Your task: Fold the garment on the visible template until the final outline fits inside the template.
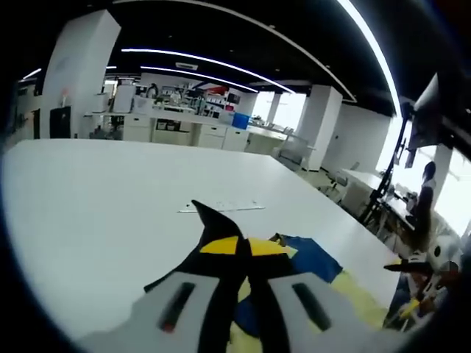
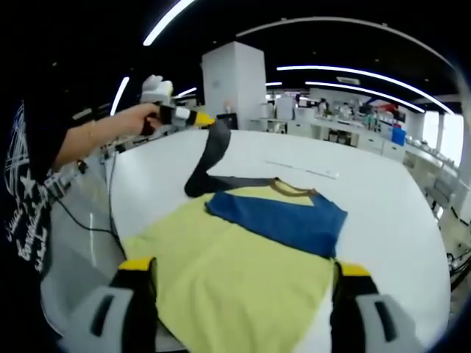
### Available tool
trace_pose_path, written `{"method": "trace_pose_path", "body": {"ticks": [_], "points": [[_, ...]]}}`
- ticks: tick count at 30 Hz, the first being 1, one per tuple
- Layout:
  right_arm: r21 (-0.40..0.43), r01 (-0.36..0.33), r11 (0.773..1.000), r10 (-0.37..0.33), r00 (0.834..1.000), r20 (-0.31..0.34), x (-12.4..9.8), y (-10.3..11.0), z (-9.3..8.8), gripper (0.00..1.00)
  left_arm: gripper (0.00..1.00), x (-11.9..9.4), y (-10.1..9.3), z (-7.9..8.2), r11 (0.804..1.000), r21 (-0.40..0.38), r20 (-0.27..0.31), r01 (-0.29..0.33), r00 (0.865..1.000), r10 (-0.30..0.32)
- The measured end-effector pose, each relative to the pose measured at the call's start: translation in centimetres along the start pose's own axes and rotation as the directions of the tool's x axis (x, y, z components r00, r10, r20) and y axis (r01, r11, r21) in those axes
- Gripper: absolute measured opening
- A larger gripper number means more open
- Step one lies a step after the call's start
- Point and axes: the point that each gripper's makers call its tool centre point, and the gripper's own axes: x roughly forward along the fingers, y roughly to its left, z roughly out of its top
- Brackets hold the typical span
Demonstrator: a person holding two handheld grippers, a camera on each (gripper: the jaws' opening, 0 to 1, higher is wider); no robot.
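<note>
The left gripper view sits low and close over the large white table (image 1: 110,213), facing along it toward distant white cabinets (image 1: 184,132) at upper centre. Its own grey, yellow-tipped left gripper (image 1: 243,246) rises from the bottom centre, very near the lens.

The right gripper view looks from higher, tilted down across the yellow and blue shirt with a dark sleeve (image 2: 250,250) filling the lower centre. The right gripper (image 2: 246,268) frames the bottom corners.

Both views share the table, the shirt and a thin white strip (image 1: 221,208) lying beyond it.
</note>
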Motion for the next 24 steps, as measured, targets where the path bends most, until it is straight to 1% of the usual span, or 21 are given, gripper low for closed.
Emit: {"method": "trace_pose_path", "body": {"ticks": [2,4,11,13,16,23,24], "points": [[0.001,0.004,1.0,-0.004,1.0,0.0,-0.1,-0.1,0.0,1.0,0.0,0.6,-0.5,0.2,1.0,0.005,-0.002,0.017,1.0,-0.017],[0.002,0.007,1.0,-0.007,1.0,0.0,-0.2,-0.1,-0.1,1.0,0.0,1.4,-1.5,0.3,0.999,0.014,-0.004,0.034,0.999,-0.034],[0.004,0.012,1.0,-0.012,1.0,-0.004,-0.2,-0.4,-0.3,1.0,0.0,3.5,-3.9,-0.1,0.997,0.019,-0.026,0.077,0.997,-0.077],[0.006,0.014,1.0,-0.014,1.0,-0.006,-0.3,-0.3,-0.4,1.0,0.0,4.0,-4.4,-0.1,0.996,0.032,-0.032,0.084,0.996,-0.083],[0.007,0.018,1.0,-0.018,1.0,-0.015,-0.4,-0.4,-0.7,1.0,0.0,4.8,-6.0,-0.6,0.993,0.043,-0.05,0.109,0.993,-0.106],[0.017,0.024,1.0,-0.024,0.999,-0.026,-0.6,-0.6,-1.2,1.0,0.0,6.8,-8.5,-2.0,0.987,0.055,-0.086,0.152,0.985,-0.147],[0.018,0.026,1.0,-0.025,0.999,-0.026,-0.7,-0.7,-1.2,1.0,0.0,7.2,-8.9,-2.2,0.985,0.063,-0.083,0.162,0.984,-0.157]]}}
